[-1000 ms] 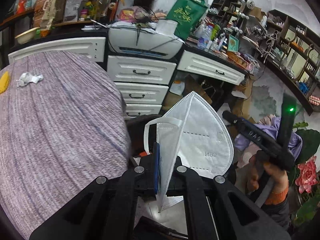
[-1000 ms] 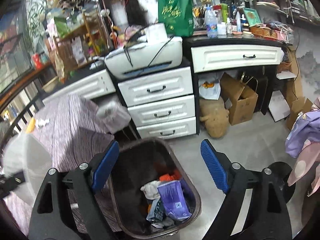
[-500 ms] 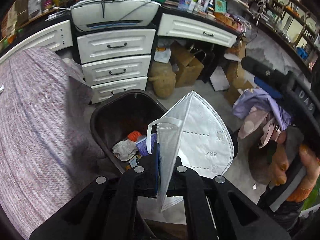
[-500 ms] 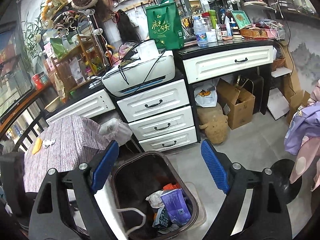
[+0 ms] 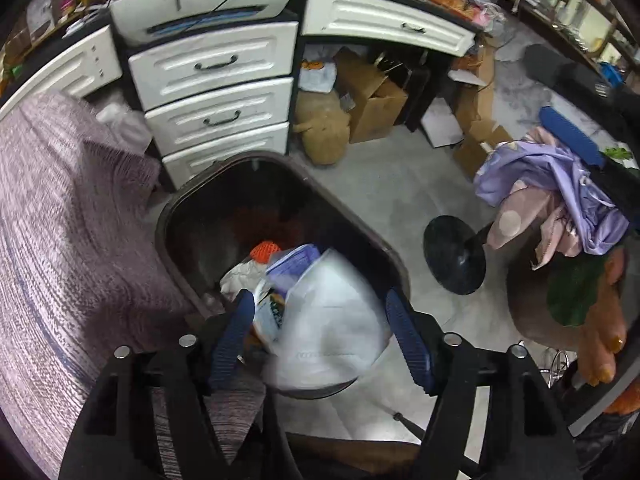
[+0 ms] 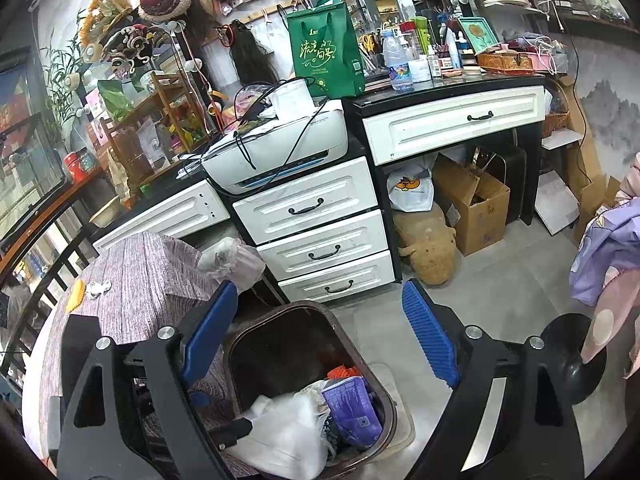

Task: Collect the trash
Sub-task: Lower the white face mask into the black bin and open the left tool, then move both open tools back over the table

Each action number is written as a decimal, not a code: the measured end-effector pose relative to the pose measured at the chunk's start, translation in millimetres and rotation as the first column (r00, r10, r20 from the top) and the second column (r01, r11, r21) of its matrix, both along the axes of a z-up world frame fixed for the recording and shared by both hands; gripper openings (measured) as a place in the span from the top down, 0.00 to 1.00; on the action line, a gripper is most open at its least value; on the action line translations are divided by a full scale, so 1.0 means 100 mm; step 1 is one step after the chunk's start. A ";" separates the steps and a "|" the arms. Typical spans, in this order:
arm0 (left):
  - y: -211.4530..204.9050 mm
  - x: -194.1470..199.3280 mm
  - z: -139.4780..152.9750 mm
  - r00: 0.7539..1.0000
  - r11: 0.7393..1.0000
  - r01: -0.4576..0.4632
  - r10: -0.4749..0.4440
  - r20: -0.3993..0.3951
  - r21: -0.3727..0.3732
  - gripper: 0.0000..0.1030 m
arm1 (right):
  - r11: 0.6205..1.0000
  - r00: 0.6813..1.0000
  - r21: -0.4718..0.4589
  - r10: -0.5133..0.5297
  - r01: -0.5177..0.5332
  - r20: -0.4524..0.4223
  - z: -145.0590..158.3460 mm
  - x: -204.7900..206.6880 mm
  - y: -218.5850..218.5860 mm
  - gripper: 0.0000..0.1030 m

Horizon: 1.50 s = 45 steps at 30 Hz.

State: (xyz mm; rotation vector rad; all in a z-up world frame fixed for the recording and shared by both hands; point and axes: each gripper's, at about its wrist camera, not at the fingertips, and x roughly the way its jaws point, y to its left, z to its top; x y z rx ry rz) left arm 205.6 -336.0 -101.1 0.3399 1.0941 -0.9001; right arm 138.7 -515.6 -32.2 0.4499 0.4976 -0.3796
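- Left gripper point(image 5: 320, 334): jaws spread wide, gripping nothing; it hangs over the near end of the trash bin point(image 5: 180, 204).
- White face mask point(image 5: 336, 320): motion-blurred, between and below the open fingers, free of both pads, over the near part of the bin. From the right wrist view it shows as a white mass point(image 6: 284, 436) on the trash at the bin's near-left side.
- Right gripper point(image 6: 320, 336): jaws spread wide, empty, above the same bin point(image 6: 384, 392).
- Bin contents: purple packet point(image 6: 352, 404) just right of the mask, orange netting point(image 6: 342, 372) beyond it, crumpled white paper point(image 5: 244, 274) to the left.
- Left of the bin: table under a mauve knitted cloth point(image 6: 148, 276), cloth edge touching or just beside the bin wall; cannot tell which.
- On the far part of that table: small crumpled white scrap point(image 6: 98, 288) with a yellow item point(image 6: 76, 296) just beside it.
- Right of the bin: black round stool base point(image 5: 454, 254) on the grey floor, lilac and pink fabric heap point(image 5: 552, 200) past it.
- Far: white drawer unit point(image 6: 320, 232) with printer point(image 6: 276, 152) on top; cardboard box point(image 6: 476, 208) and tan plush toy point(image 6: 430, 248) under the desk.
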 end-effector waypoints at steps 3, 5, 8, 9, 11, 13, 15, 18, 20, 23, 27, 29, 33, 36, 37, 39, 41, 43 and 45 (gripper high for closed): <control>-0.03 -0.07 0.01 1.000 0.999 0.022 -0.022 0.022 0.024 0.28 | 1.000 1.000 0.002 -0.005 0.005 0.001 0.00 -0.02 -0.02 0.18; -0.02 -0.10 0.03 0.999 0.999 0.026 -0.026 0.033 0.019 0.26 | 1.000 1.000 0.003 -0.007 0.007 0.006 0.01 -0.03 -0.02 0.17; 0.07 -0.11 0.07 1.000 1.000 0.014 -0.013 0.023 -0.006 0.25 | 1.000 1.000 0.001 -0.004 0.004 0.006 0.02 -0.02 -0.01 0.17; 0.10 -0.10 0.09 1.000 1.000 0.008 -0.008 0.018 -0.016 0.24 | 1.000 1.000 0.005 0.001 -0.001 0.007 0.01 -0.01 -0.01 0.17; 0.20 -0.10 0.15 1.000 0.999 -0.008 0.009 0.021 -0.039 0.24 | 1.000 1.000 0.009 0.011 -0.011 0.004 -0.01 0.01 0.01 0.17; 0.31 -0.11 0.24 0.999 0.998 -0.019 0.021 0.033 -0.067 0.22 | 0.999 0.999 0.011 0.032 -0.032 0.002 -0.02 0.04 0.05 0.17; 0.42 -0.12 0.32 0.997 0.996 -0.037 0.042 0.059 -0.087 0.21 | 0.998 0.998 0.010 0.058 -0.058 -0.001 -0.04 0.08 0.12 0.17; 0.62 -0.12 0.41 0.993 0.991 -0.067 0.077 0.087 -0.114 0.19 | 0.995 0.995 0.006 0.098 -0.098 -0.013 -0.06 0.16 0.22 0.16; 0.77 -0.11 0.48 0.989 0.987 -0.089 0.103 0.105 -0.130 0.19 | 0.990 0.990 0.009 0.141 -0.141 -0.021 -0.09 0.22 0.31 0.17; 0.98 -0.05 0.55 0.981 0.981 -0.129 0.147 0.126 -0.142 0.18 | 0.980 0.979 0.011 0.200 -0.200 -0.039 -0.11 0.32 0.45 0.16; 1.27 0.05 0.64 0.969 0.968 -0.188 0.210 0.130 -0.167 0.17 | 0.959 0.958 -0.011 0.281 -0.282 -0.061 -0.12 0.44 0.68 0.17; 1.41 0.08 0.68 0.962 0.962 -0.210 0.236 0.141 -0.174 0.17 | 0.947 0.946 -0.014 0.318 -0.320 -0.069 -0.11 0.50 0.77 0.16; 1.70 0.13 0.75 0.945 0.954 -0.248 0.276 0.174 -0.167 0.16 | 0.908 0.905 -0.002 0.416 -0.418 -0.087 -0.08 0.67 1.00 0.16; 1.93 0.19 0.77 0.931 0.944 -0.284 0.313 0.190 -0.167 0.16 | 0.867 0.864 -0.014 0.495 -0.498 -0.092 -0.04 0.80 1.22 0.16; 2.02 0.22 0.77 0.925 0.940 -0.297 0.326 0.193 -0.167 0.15 | 0.846 0.843 -0.013 0.529 -0.532 -0.098 -0.03 0.85 1.33 0.16; 2.20 0.29 0.76 0.911 0.929 -0.332 0.360 0.198 -0.162 0.15 | 0.809 0.805 -0.018 0.583 -0.588 -0.109 -0.02 0.95 1.52 0.16; 2.38 0.36 0.75 0.899 0.916 -0.370 0.396 0.190 -0.158 0.15 | 0.776 0.773 -0.032 0.622 -0.630 -0.123 0.00 1.02 1.69 0.17; 2.57 0.41 0.75 0.885 0.900 -0.403 0.429 0.179 -0.163 0.15 | 0.732 0.729 -0.037 0.672 -0.681 -0.129 0.02 1.10 1.88 0.17; 2.72 0.46 0.75 0.876 0.890 -0.425 0.450 0.173 -0.165 0.15 | 0.690 0.688 -0.035 0.713 -0.723 -0.137 0.01 1.18 2.05 0.17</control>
